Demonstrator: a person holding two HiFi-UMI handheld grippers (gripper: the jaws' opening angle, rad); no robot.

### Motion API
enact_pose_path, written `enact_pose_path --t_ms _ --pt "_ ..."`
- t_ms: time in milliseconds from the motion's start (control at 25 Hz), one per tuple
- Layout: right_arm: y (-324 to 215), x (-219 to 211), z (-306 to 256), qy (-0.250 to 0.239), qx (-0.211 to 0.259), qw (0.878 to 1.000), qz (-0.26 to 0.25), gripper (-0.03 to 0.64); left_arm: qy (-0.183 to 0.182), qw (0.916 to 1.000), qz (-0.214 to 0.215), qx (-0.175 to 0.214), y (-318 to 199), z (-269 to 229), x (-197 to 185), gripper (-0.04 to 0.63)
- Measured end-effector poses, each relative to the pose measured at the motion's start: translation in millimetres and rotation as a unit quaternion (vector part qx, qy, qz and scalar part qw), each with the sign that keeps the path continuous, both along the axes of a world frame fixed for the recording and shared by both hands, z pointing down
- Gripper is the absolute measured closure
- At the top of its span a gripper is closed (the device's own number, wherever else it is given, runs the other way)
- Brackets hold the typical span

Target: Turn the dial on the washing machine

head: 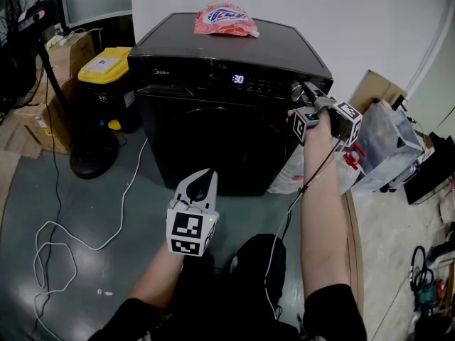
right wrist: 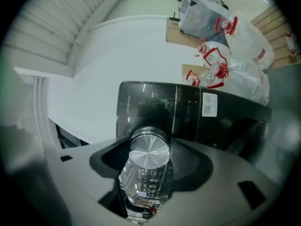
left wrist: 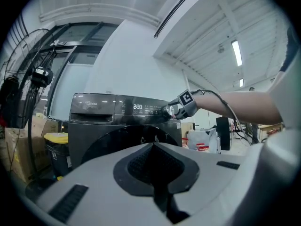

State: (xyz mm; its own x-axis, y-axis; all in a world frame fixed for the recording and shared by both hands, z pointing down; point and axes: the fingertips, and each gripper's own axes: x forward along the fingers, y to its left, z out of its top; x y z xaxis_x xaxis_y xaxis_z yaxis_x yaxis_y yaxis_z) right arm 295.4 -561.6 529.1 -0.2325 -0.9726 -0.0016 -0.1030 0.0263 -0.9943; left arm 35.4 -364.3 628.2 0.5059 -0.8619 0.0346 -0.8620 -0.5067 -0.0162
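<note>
A black front-loading washing machine point(head: 213, 141) stands before me, its display point(head: 237, 79) lit. The silver dial point(head: 296, 89) sits at the right end of the control panel. My right gripper point(head: 303, 92) is at the dial. In the right gripper view the dial point(right wrist: 149, 150) fills the gap between the jaws, which are closed against its sides. The left gripper view shows that right gripper point(left wrist: 178, 109) on the dial point(left wrist: 170, 110) from afar. My left gripper point(head: 210, 173) hangs low in front of the door, away from the machine, tips together and holding nothing.
A red-and-white pouch point(head: 224, 20) lies on the machine's top. A yellow-lidded bin point(head: 105, 66), cardboard boxes point(head: 67, 55) and a fan's base point(head: 92, 158) stand to the left. A white cable point(head: 57, 240) trails over the floor. Plastic bags point(head: 384, 148) sit to the right.
</note>
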Motion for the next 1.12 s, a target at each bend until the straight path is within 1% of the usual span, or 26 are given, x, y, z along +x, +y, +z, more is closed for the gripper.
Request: enact_pose_path --t_ms 80,200,280,400,480,560,680,760,880,960,1040,1120 --pt "-1 -1 2 -0.051 -0.004 0.999 -0.008 0.342 -0.003 1.0 0.002 0.0 -1 0 1 0.588" --pt "-4 -4 4 -0.136 -0.001 0.99 -0.027 0.341 -0.006 1.0 0.007 0.0 0 -3 5 0.588" --pt "-4 -4 5 -0.161 0.0 0.987 -0.03 0.341 -0.006 0.9999 0.01 0.001 1 -5 8 0.588" --pt "-4 -4 6 -0.178 0.001 0.984 -0.031 0.341 -0.007 0.9999 0.01 0.001 2 -3 9 0.588" --pt "-5 -5 7 -0.197 0.004 0.98 -0.031 0.342 -0.009 0.9999 0.01 -0.001 2 -1 9 0.588" --pt "-5 -5 8 -0.231 0.009 0.973 -0.031 0.342 -0.011 0.9999 0.01 -0.002 3 0 8 0.588" --pt "-4 -4 10 -0.3 0.017 0.954 -0.025 0.344 -0.017 0.9998 0.01 -0.002 4 0 7 0.588" --pt "-4 -4 11 -0.322 0.021 0.946 -0.019 0.344 -0.019 0.9998 0.009 0.0 4 -2 5 0.588" --pt "-3 -4 12 -0.319 0.027 0.947 -0.013 0.342 -0.019 0.9998 0.005 0.001 4 -3 2 0.588" --pt "-1 -2 11 -0.299 0.036 0.954 -0.006 0.341 -0.018 0.9998 0.003 0.0 5 -2 1 0.588" --pt "7 1 11 -0.261 0.047 0.964 0.002 0.339 -0.017 0.9999 0.002 -0.001 6 -1 1 0.588" --pt "23 1 13 -0.194 0.062 0.979 0.009 0.339 -0.014 0.9999 -0.001 -0.002 7 1 -2 0.588"
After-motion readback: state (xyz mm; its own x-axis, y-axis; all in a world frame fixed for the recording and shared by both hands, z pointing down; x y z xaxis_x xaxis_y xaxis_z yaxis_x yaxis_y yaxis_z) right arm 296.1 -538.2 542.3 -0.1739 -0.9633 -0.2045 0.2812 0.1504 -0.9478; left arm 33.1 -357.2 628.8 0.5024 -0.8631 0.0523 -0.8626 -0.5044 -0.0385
